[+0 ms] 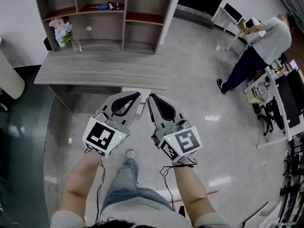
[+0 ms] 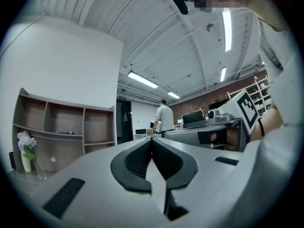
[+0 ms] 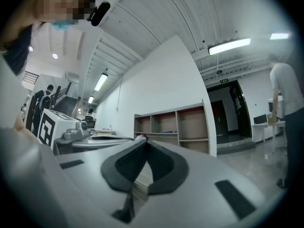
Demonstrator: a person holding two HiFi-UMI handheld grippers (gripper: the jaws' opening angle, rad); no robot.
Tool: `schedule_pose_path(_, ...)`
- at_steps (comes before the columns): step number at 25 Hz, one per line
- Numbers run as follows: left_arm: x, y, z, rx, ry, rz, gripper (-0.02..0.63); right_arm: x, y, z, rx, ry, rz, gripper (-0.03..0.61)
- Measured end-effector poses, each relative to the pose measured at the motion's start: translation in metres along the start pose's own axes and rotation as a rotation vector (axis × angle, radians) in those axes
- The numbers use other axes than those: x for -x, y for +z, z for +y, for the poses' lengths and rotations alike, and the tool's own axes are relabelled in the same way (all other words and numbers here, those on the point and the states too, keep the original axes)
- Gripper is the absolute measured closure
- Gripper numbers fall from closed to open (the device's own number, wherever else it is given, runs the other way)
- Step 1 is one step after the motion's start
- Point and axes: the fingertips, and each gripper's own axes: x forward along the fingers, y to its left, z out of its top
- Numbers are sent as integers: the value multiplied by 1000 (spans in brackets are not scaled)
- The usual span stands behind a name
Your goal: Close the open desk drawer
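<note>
Drawer (image 1: 145, 90) under desk (image 1: 95, 72), left claw (image 1: 138, 95) and right claw (image 1: 151, 98) pinched before it

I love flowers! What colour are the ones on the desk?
The flowers are pink and pale blue, seen best in the head view.

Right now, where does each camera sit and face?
Head view: on the head, steeply down at the desk; shows both forearms, the left hand-held gripper and right hand-held gripper.
Left gripper view: rides the left one, looks along its shut jaws toward the shelf unit.
Right gripper view: rides the right one, same way, jaws shut.
Shared: all three show the shelf unit.
</note>
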Motion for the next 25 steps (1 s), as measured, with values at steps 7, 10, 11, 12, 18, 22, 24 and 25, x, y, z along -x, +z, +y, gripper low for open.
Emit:
schedule_pose_path(7,38,12,-42,11,-12,8,603,44,11,38,10,16,-7,571)
schedule_pose_path(10,54,17,-66,12,-19,13,602,68,13,52,2,24,-9,571)
schedule_pose_path(11,60,18,-76,9,-21,13,603,77,13,58,0,28,-10,571)
schedule_pose_path(12,66,19,-86,4,-22,13,603,87,12,63,-2,32,-10,571)
schedule_pose_path(18,82,33,-110,23,-26,20,603,115,20,80,11,60,13,571)
schedule_pose_path(22,92,40,-119,34,-24,10,603,125,24,94,53,76,16,571)
schedule_pose_path(24,95,43,-122,39,-26,5,602,127,26,99,52,81,11,572)
schedule_pose_path(25,97,44,-123,37,-27,4,603,129,27,100,48,83,7,571)
